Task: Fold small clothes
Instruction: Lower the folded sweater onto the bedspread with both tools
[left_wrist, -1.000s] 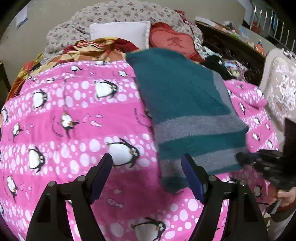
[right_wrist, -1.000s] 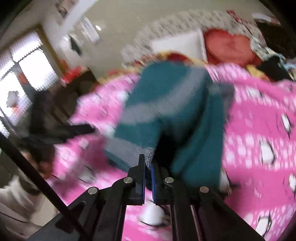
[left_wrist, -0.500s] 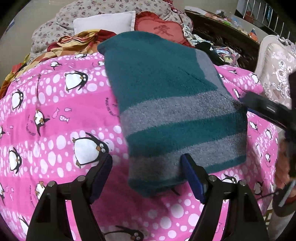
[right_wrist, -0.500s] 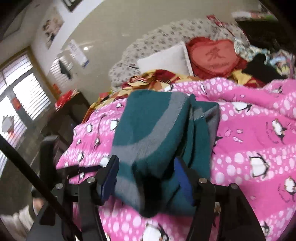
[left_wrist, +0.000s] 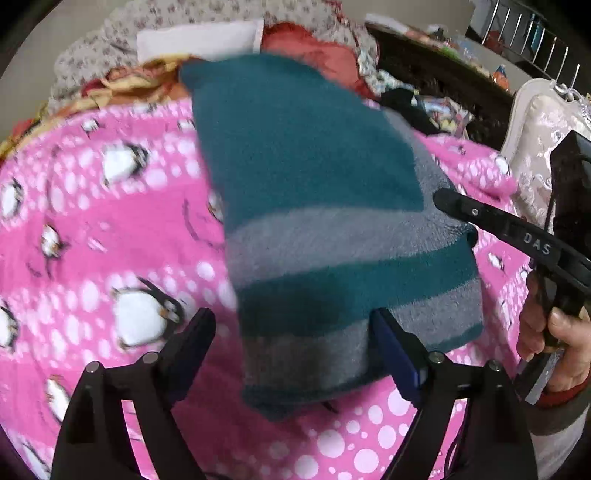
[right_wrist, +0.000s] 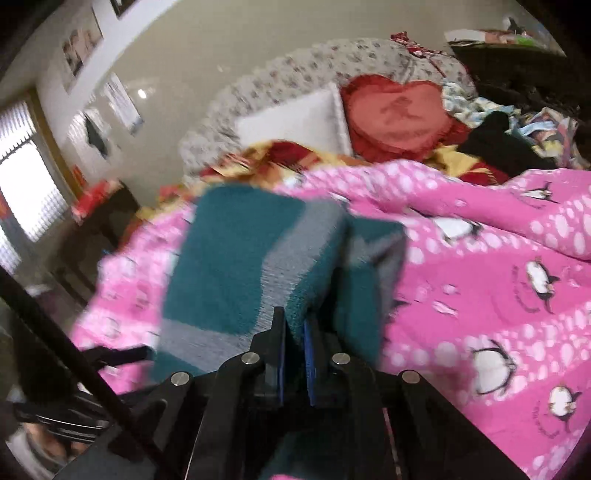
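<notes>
A folded teal garment with grey stripes (left_wrist: 325, 206) lies on the pink penguin blanket (left_wrist: 110, 229). My left gripper (left_wrist: 291, 354) is open, its fingers either side of the garment's near end, holding nothing. My right gripper (right_wrist: 294, 332) is shut on a raised fold of the same garment (right_wrist: 236, 258); it also shows in the left wrist view (left_wrist: 454, 206), touching the garment's right edge.
At the bed's head lie a white pillow (left_wrist: 199, 38), a red heart cushion (right_wrist: 399, 114) and a crumpled yellow-red cloth (right_wrist: 280, 158). A dark cluttered cabinet (left_wrist: 436, 74) and a cream chair (left_wrist: 539, 133) stand to the right.
My right gripper was shut, opened half a second ago, and has shut again on the garment's edge. The left gripper has moved closer over the garment's near end, staying open.
</notes>
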